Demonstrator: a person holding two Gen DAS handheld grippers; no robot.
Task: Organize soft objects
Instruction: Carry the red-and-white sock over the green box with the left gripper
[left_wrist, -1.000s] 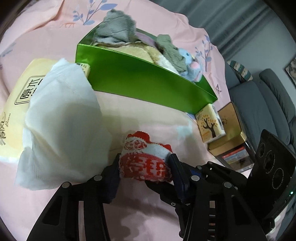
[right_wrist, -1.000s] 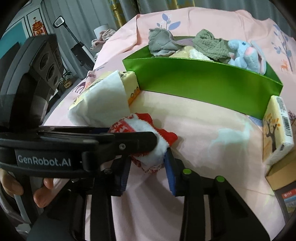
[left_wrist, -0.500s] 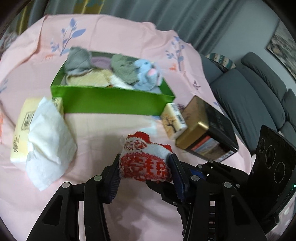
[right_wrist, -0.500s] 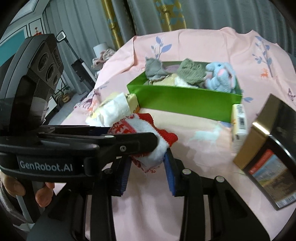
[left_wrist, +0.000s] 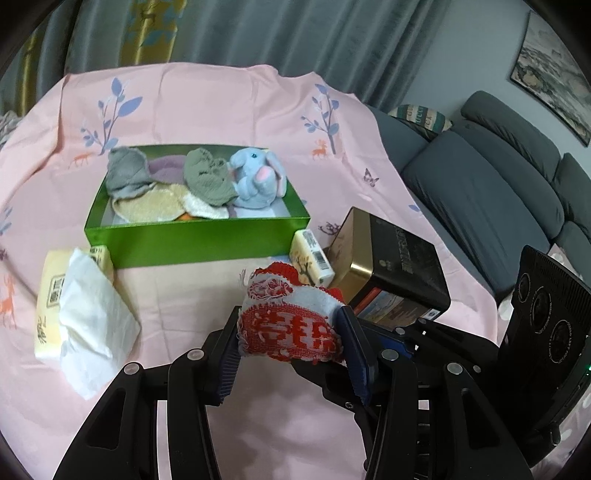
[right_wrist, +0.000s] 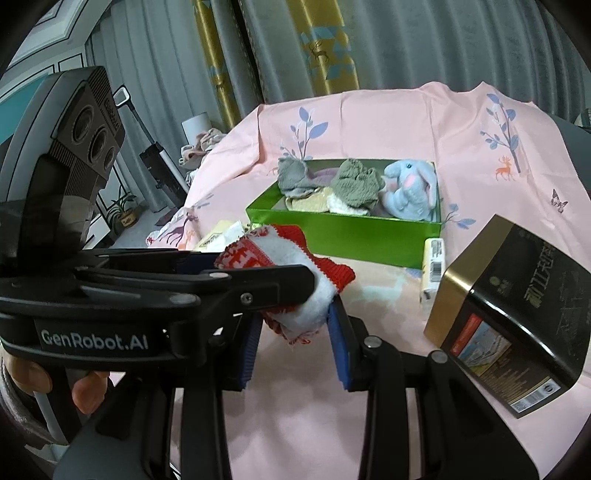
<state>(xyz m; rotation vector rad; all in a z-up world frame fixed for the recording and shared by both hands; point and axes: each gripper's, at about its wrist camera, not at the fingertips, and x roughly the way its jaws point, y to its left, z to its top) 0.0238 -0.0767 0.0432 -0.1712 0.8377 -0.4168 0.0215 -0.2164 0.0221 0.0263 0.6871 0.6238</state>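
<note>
A: Sock (left_wrist: 291, 325), knitted red-and-white, bunched — where?

B: Clamped between ribbed blue pads of left gripper (left_wrist: 295, 345) and right gripper (right_wrist: 293, 332), above pink sheet (left_wrist: 207, 99), near glossy green box (left_wrist: 195, 240).

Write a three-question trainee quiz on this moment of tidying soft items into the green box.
1. True or false: both the left gripper and the right gripper clamp the red-and-white knitted cloth.
2. Which plush toy lies in the green rectangular box? A: blue elephant; B: brown bear; C: yellow duck.
3. Fill in: the white crumpled tissue lies on a pale ______ packet.

Key: 1 true; 2 A, the blue elephant; 3 yellow.
</note>
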